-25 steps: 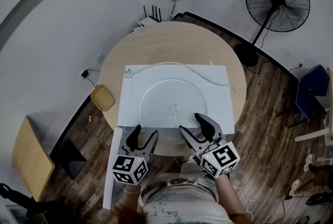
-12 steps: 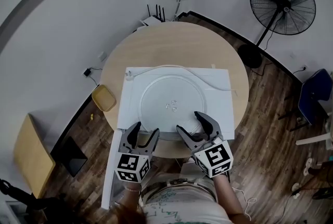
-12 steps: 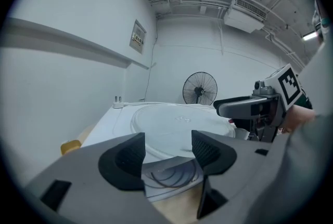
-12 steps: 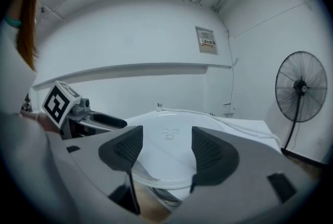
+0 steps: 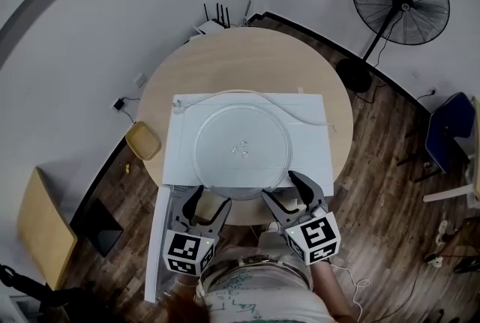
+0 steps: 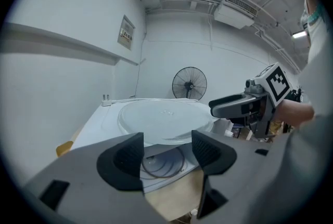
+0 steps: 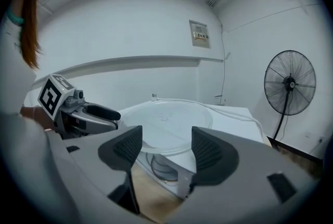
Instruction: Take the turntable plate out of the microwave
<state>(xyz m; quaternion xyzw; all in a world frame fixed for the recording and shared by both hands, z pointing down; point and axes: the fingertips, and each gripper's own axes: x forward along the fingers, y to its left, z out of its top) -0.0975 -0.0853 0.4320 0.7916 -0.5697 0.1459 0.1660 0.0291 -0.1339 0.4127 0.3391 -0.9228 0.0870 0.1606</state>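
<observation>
- The left gripper [image 5: 208, 203] is holding its jaws spread on nothing. The right gripper [image 5: 289, 192] has just been opening its jaws, and nothing is sitting between them either.
- The turntable plate [image 5: 242, 151] is lying just ahead of both grippers, flat on top of the microwave [image 5: 311, 157], its near rim overhanging the front edge.
- Below that rim, past the left gripper's jaws, the roller ring [image 6: 162, 161] is showing only in part.
- The door [image 5: 155, 269] is hanging open at the left gripper's outer side, its far end running out of sight beside the person.
</observation>
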